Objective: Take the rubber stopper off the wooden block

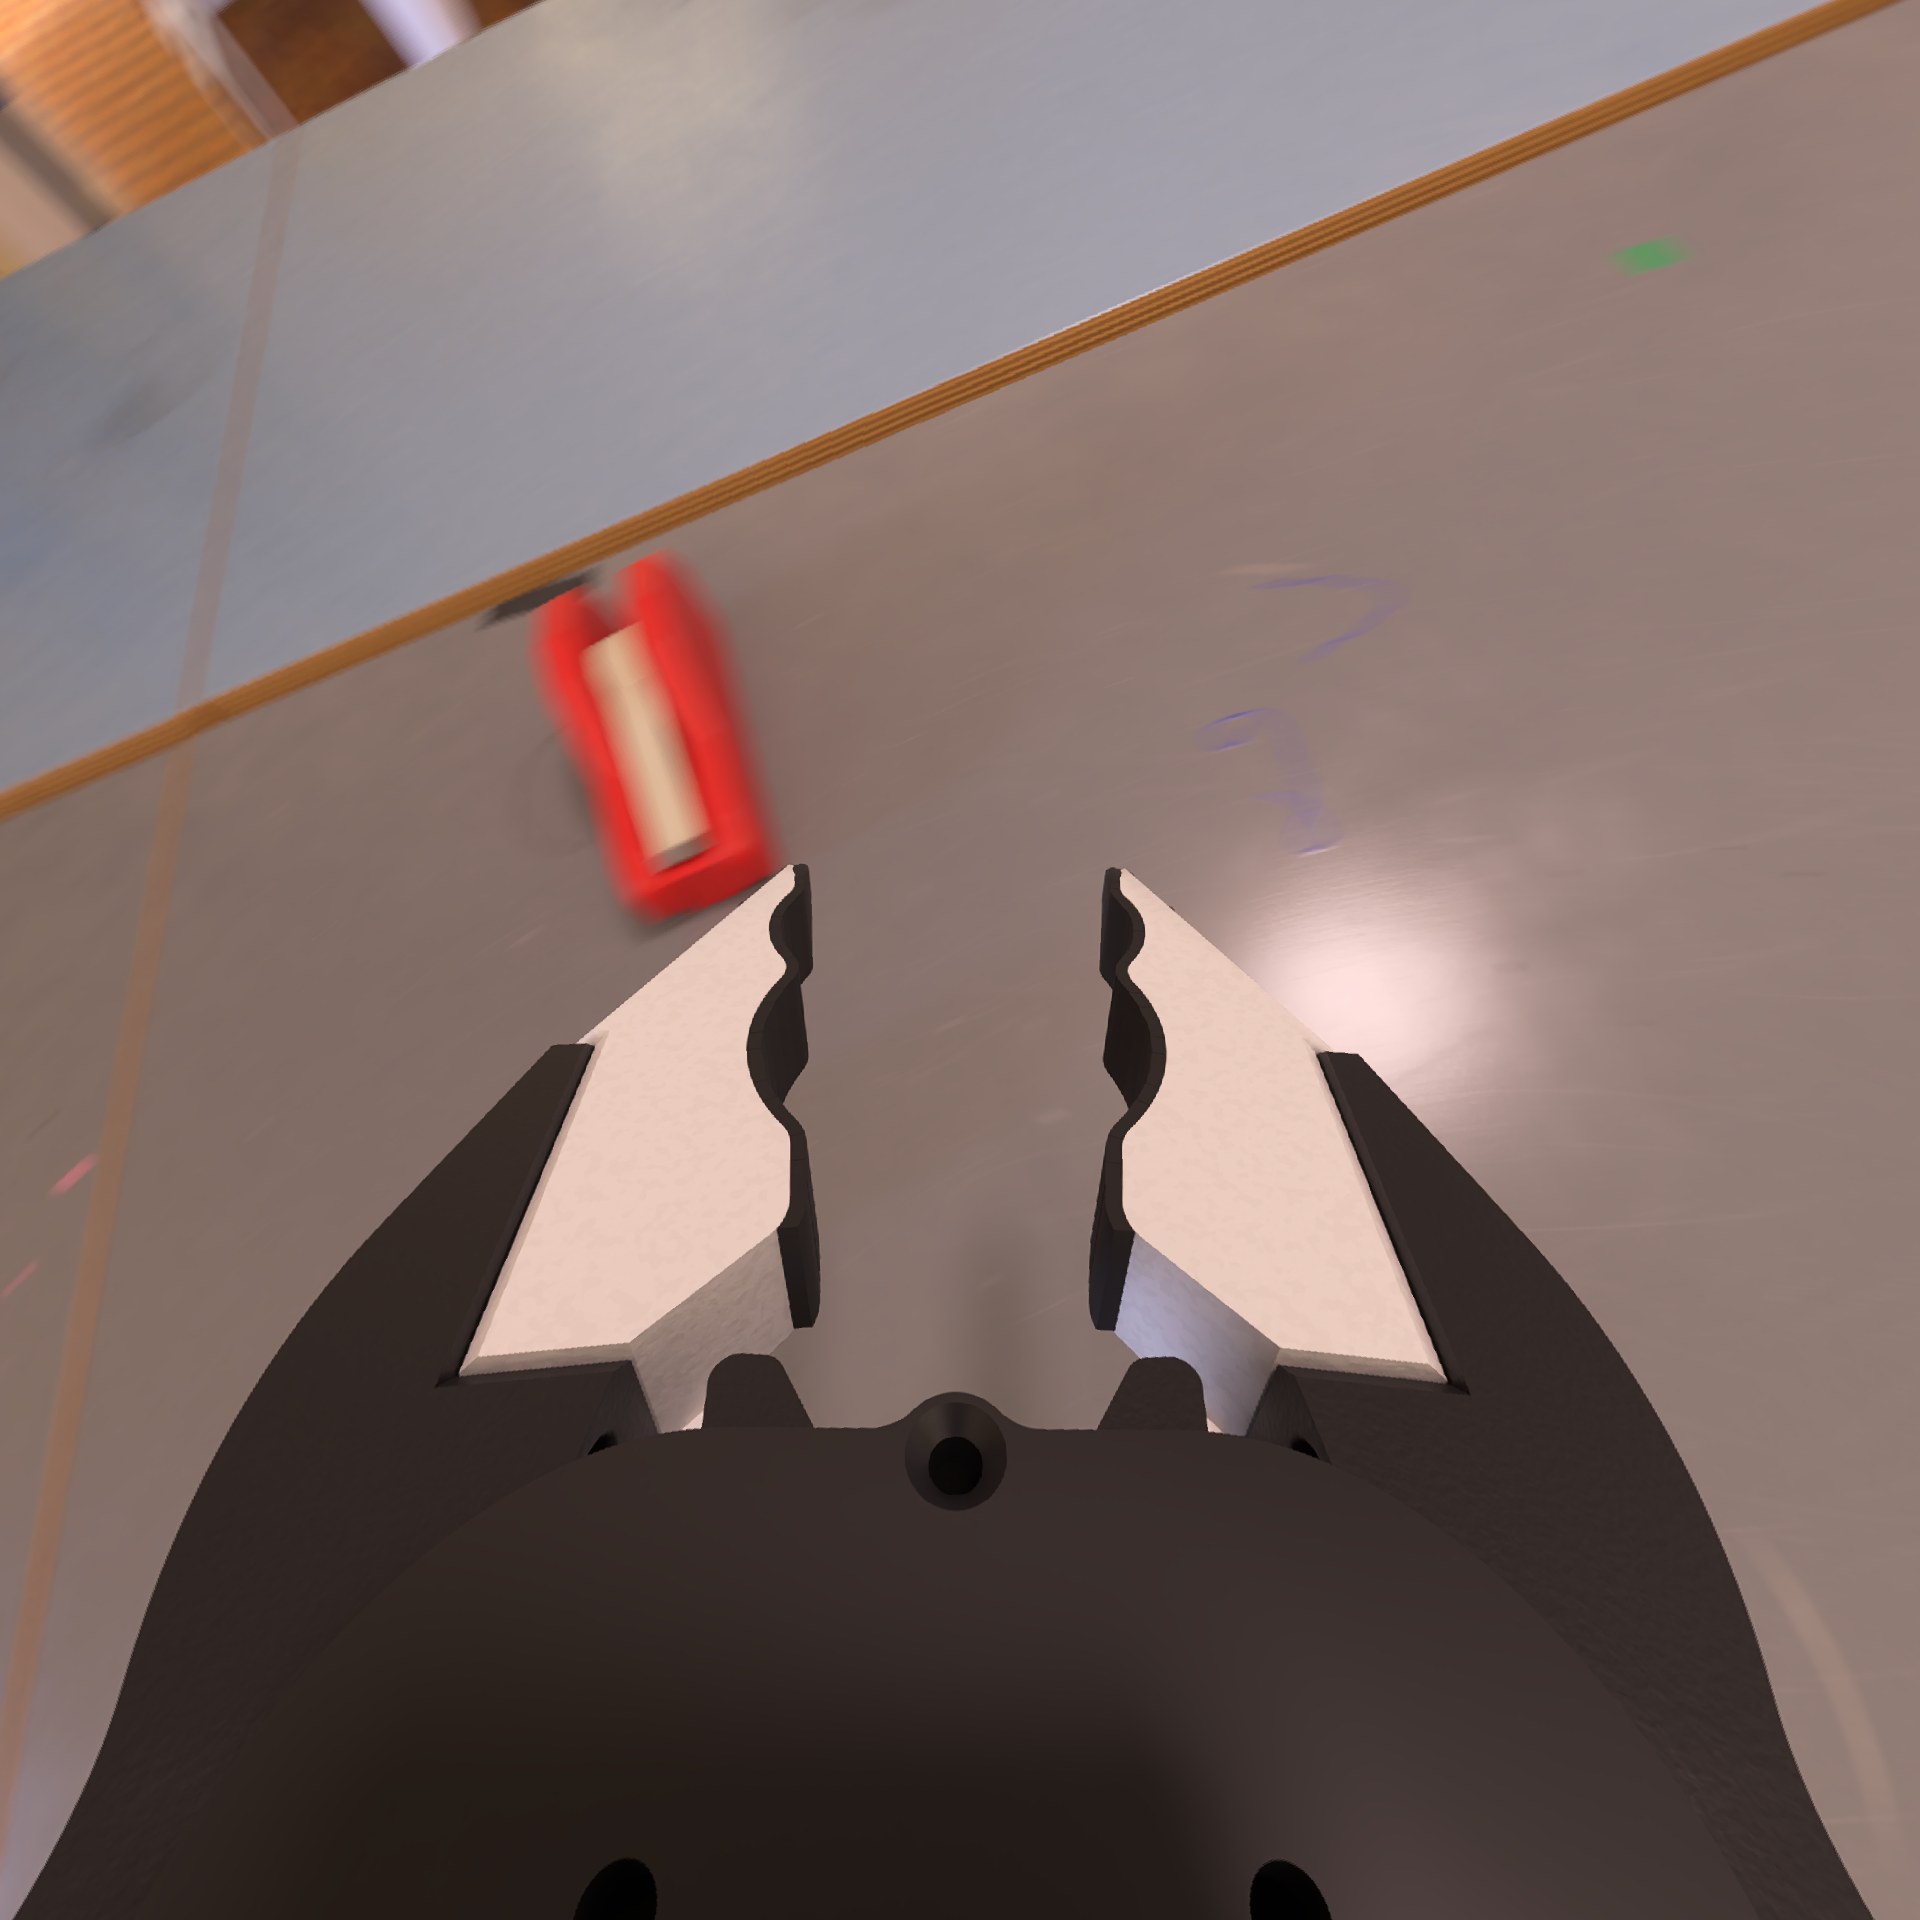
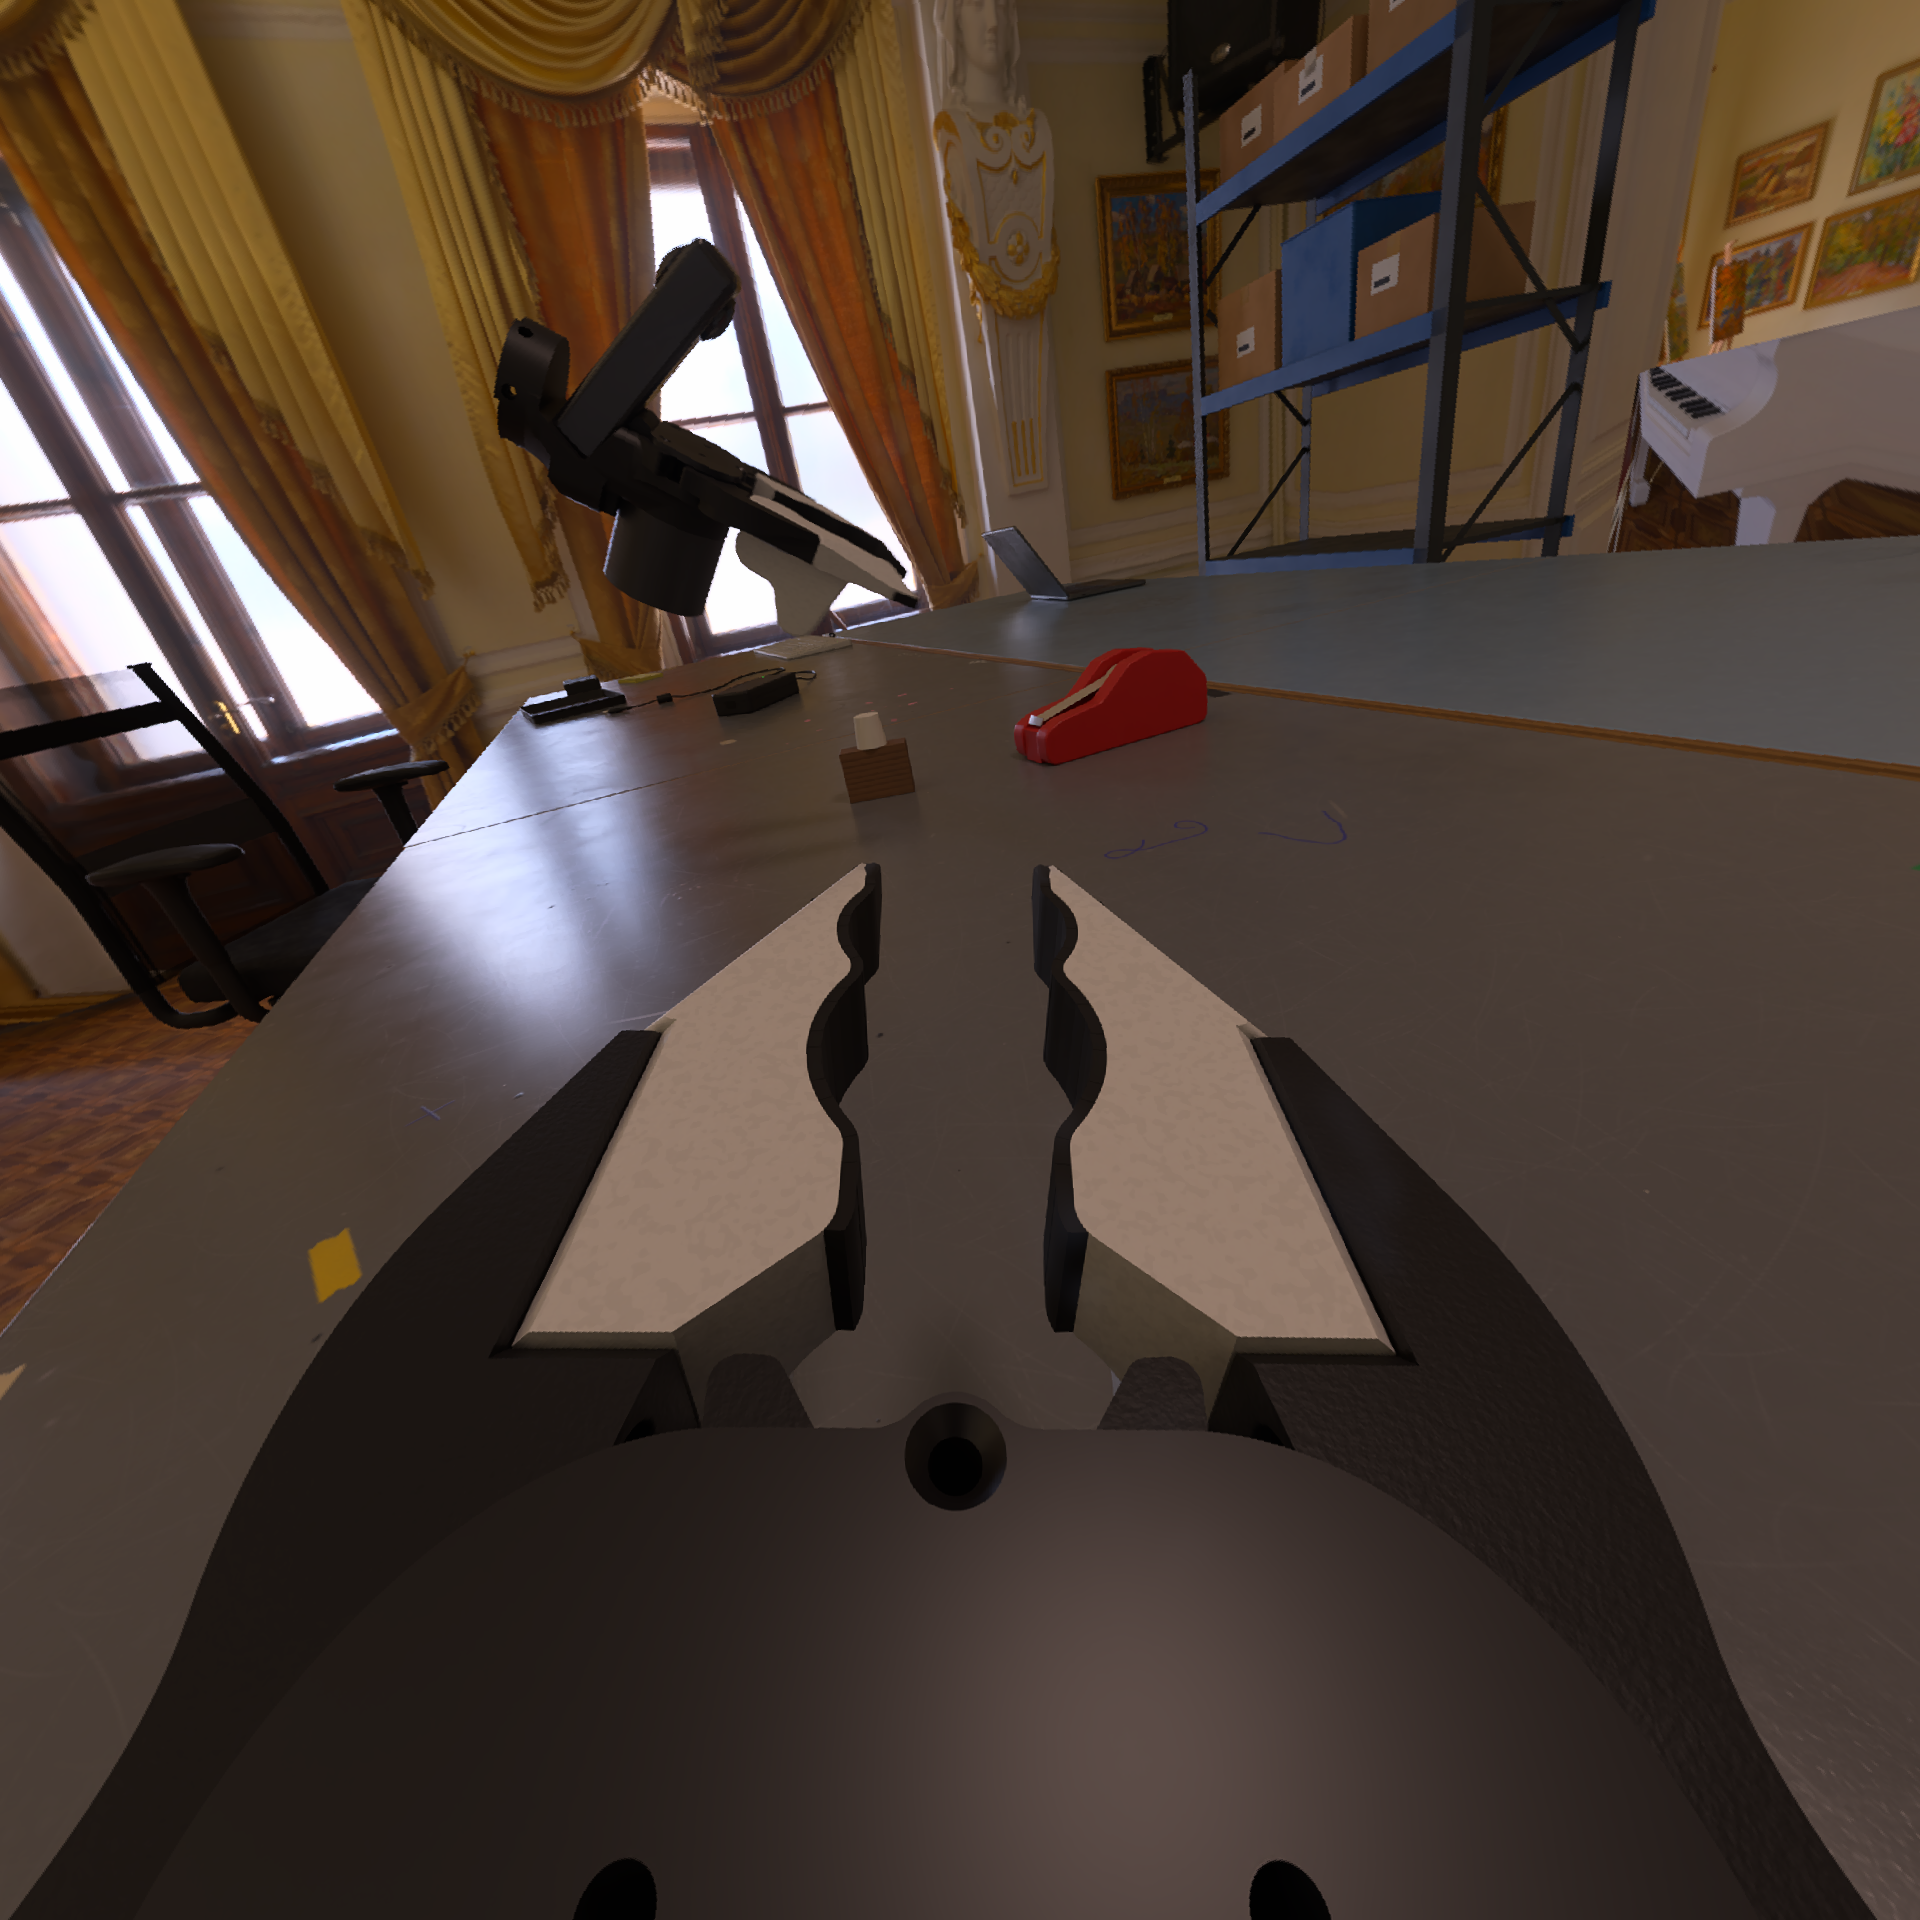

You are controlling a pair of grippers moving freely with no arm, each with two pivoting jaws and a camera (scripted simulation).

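Observation:
In the right wrist view a small white rubber stopper (image 2: 868, 729) stands upright on a brown wooden block (image 2: 877, 770) on the grey table (image 2: 1455, 1039). My right gripper (image 2: 956, 873) is open and empty, low over the table, well short of the block. My left gripper shows in that view (image 2: 902, 594) high in the air beyond the block, tilted down. In the left wrist view my left gripper (image 1: 956, 878) is open and empty above the table (image 1: 1351, 1039); the block and stopper are not in that view.
A red tape dispenser (image 2: 1117, 704) lies right of the block, near the table's seam; it also shows, blurred, in the left wrist view (image 1: 649, 732). A black device with a cable (image 2: 750, 694) and a laptop (image 2: 1039, 569) lie farther back. An office chair (image 2: 177, 831) stands left.

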